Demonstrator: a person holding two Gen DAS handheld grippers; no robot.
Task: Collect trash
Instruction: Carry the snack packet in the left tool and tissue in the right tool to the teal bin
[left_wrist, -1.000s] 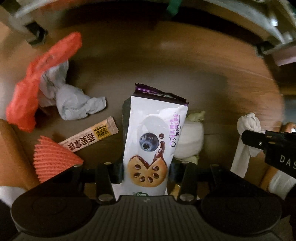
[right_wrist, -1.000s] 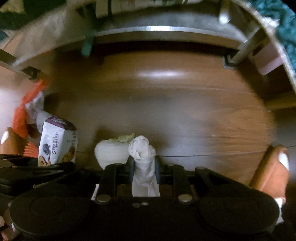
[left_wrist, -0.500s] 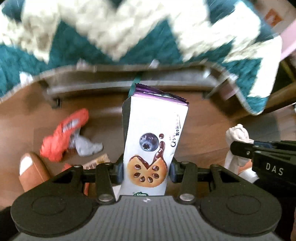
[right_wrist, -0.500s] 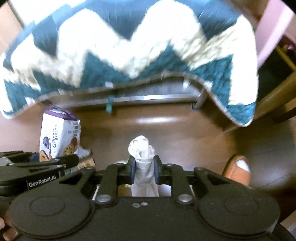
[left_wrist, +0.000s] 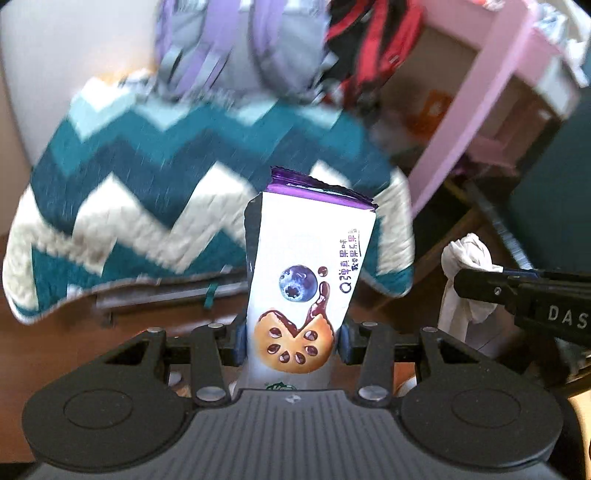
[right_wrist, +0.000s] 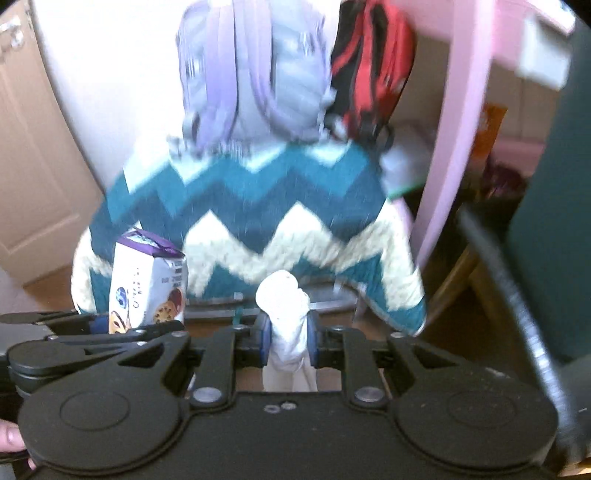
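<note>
Left wrist view: left gripper (left_wrist: 293, 339) clamps the light, crinkly white-purple snack wrapper (left_wrist: 308, 273) near its bottom; right gripper (right_wrist: 286, 336), beside it, pinches the soft white crumpled tissue (right_wrist: 286, 317).

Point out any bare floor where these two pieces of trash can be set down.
Bare wooden floor shows left of the left hand-held gripper, below the zigzag blanket hem. To the right it is crowded: the right hand-held gripper with its white wad, then pink furniture. The snack wrapper blocks the middle.
</note>
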